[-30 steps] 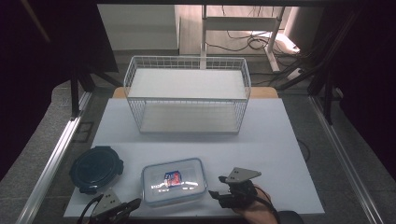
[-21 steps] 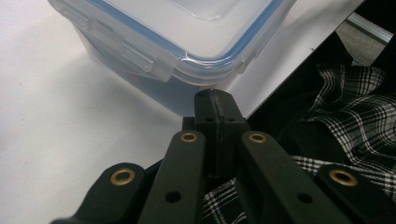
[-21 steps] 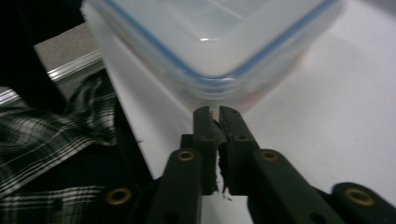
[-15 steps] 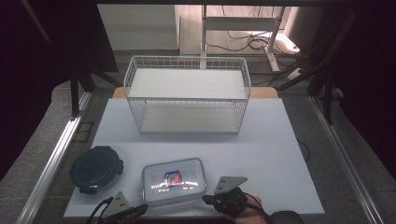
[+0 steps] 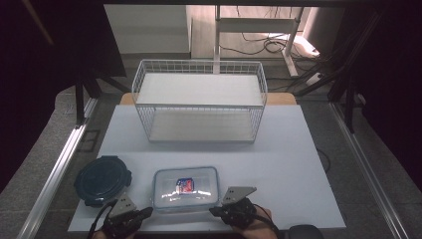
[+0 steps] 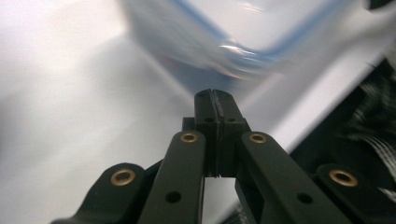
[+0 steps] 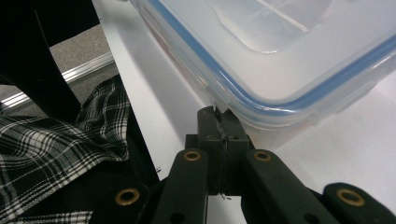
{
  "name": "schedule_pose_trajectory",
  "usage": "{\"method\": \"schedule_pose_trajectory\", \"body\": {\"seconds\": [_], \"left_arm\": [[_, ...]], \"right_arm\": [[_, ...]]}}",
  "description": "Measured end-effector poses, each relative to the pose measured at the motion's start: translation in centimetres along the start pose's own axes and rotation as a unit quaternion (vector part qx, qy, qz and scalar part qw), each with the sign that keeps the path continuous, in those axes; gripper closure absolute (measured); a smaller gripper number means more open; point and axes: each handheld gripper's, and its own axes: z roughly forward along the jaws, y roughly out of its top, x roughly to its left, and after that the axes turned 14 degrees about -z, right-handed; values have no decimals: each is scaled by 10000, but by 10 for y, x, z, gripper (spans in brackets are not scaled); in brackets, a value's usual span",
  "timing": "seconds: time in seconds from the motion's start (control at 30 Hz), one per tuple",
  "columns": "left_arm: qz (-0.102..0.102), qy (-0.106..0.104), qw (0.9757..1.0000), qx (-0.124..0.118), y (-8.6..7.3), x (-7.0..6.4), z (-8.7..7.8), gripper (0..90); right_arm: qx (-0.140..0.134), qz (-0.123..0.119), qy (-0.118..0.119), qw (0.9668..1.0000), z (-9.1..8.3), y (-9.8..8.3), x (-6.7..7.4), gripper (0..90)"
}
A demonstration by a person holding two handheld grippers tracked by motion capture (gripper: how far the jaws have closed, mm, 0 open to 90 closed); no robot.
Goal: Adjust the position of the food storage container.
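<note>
A clear rectangular container (image 5: pixel 185 188) with a blue-sealed lid lies near the table's front edge, with a red and blue packet (image 5: pixel 185 185) inside. My left gripper (image 5: pixel 148 211) is at its front left corner, jaws shut. In the left gripper view the left gripper (image 6: pixel 215 95) points at the blurred container (image 6: pixel 210 42) just ahead, with nothing between the jaws. My right gripper (image 5: pixel 213 211) is at the front right corner, also shut. In the right gripper view the right gripper (image 7: pixel 217 114) touches the container (image 7: pixel 280 56) just under the lid's rim.
A dark round lidded container (image 5: pixel 102 179) sits left of the clear one. A white wire basket (image 5: pixel 199 105) stands at the back of the white table (image 5: pixel 298 164). Plaid cloth (image 7: pixel 60 140) hangs below the table's front edge.
Both grippers have moved in toward the clear container's front corners. The right one has come down and to the left, the left one to the right. The container has not moved.
</note>
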Motion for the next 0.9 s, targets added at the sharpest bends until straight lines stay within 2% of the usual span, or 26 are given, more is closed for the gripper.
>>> {"method": "schedule_pose_trajectory", "body": {"seconds": [0.07, 0.13, 0.17, 0.23, 0.3, 0.4, 0.5, 0.57, 0.67, 0.73, 0.77, 0.8, 0.83, 0.87, 0.9], "left_arm": [[-75, -67, 9999, -34, 6, 4, 3, 900], [-1, -38, 10000, 50, 11, 3, 9, 900], [47, 58, 9999, 80, 14, 2, 13, 900], [78, 60, 9999, 107, 19, 2, 18, 900], [159, 93, 9998, 121, 27, 2, 26, 900], [198, 52, 9997, 135, 35, 1, 33, 900], [327, -3, 9993, 174, 48, -1, 46, 900], [388, -11, 9991, 190, 51, -3, 50, 900], [404, -25, 9990, 190, 51, -3, 50, 900], [389, 36, 9992, 128, 50, -2, 43, 900], [356, 41, 9994, 25, 47, 0, 33, 872], [356, 41, 9994, 25, 47, 0, 33, 822], [389, -16, 9992, -88, 43, 0, 22, 783], [389, -16, 9992, -88, 43, 0, 22, 748], [499, -1, 9986, -157, 38, -2, 15, 700]], "right_arm": [[23, -23, -3, 10000, 2, 0, 0, 898], [27, -14, -15, 10000, 2, 1, 1, 898], [23, -20, -28, 10000, 2, 1, 1, 898], [60, -15, -114, 9999, 2, 1, -1, 898], [60, 86, -162, 9998, 1, -1, -5, 898], [73, 124, -231, 9996, -1, -3, -8, 897], [124, 237, -388, 9989, -6, -7, -16, 897], [141, 292, -449, 9985, -8, -9, -20, 897], [134, 334, -449, 9983, -9, -11, -23, 897], [167, 294, -478, 9983, -11, -10, -23, 897], [185, 186, -524, 9983, -16, -10, -21, 891], [185, 186, -524, 9983, -16, -10, -21, 891], [166, 143, -583, 9981, -25, -11, -20, 860], [166, 143, -583, 9981, -25, -11, -20, 860], [113, 147, -640, 9978, -36, -14, -23, 811]]}}
